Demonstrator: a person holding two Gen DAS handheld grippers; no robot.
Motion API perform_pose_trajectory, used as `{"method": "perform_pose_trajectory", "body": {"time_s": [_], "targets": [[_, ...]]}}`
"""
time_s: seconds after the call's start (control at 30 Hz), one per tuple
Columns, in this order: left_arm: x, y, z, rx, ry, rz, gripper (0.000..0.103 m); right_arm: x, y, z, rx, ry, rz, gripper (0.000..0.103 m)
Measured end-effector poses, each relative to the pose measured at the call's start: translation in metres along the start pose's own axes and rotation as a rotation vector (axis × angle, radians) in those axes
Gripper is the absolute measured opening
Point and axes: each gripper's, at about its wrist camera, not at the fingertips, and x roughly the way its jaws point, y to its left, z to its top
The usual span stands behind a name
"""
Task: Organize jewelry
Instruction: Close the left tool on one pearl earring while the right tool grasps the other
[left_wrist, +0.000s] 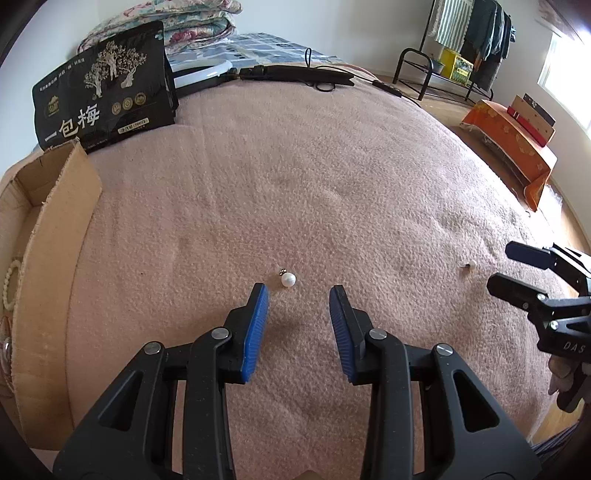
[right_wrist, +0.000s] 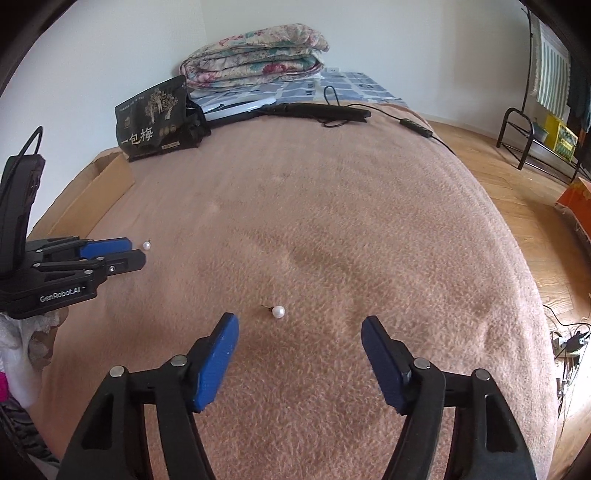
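1. The left tongs (left_wrist: 298, 290) hang released over the pink blanket (left_wrist: 295, 184), nothing between their blue pads (left_wrist: 255, 332).
2. A pearl earring (left_wrist: 288, 279) lies on the blanket just ahead of them, toward 11 o'clock.
3. The right tongs (right_wrist: 300, 320) are spread apart too, empty.
4. A second pearl earring (right_wrist: 277, 312) lies just before them at 12 o'clock.
5. A cardboard box (left_wrist: 44, 221) sits at 9 o'clock of the left view, a black snack bag (left_wrist: 103, 96) behind it.
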Motion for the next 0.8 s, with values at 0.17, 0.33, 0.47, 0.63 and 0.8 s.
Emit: {"method": "perform_pose_trajectory", "body": {"time_s": [0.17,0.33,0.47,0.63,0.8], "targets": [[0.004,0.005,0.003,-0.018,0.004,0.004,0.031,0.010,0.009,0.003,-0.032,0.020,0.020,0.059],[0.007,0.011,0.005,-0.034,0.007,-0.010,0.030,0.019,0.015,0.004,-0.062,0.036,0.015,0.053],[0.010,0.013,0.006,-0.041,0.010,-0.012,0.026,0.023,0.014,0.004,-0.058,0.047,0.023,0.046],[0.011,0.014,0.007,-0.044,0.011,-0.013,0.021,0.028,0.015,0.008,-0.058,0.050,0.031,0.042],[0.013,0.012,0.006,-0.029,0.013,-0.013,0.011,0.033,0.017,0.009,-0.069,0.060,0.035,0.035]]}}
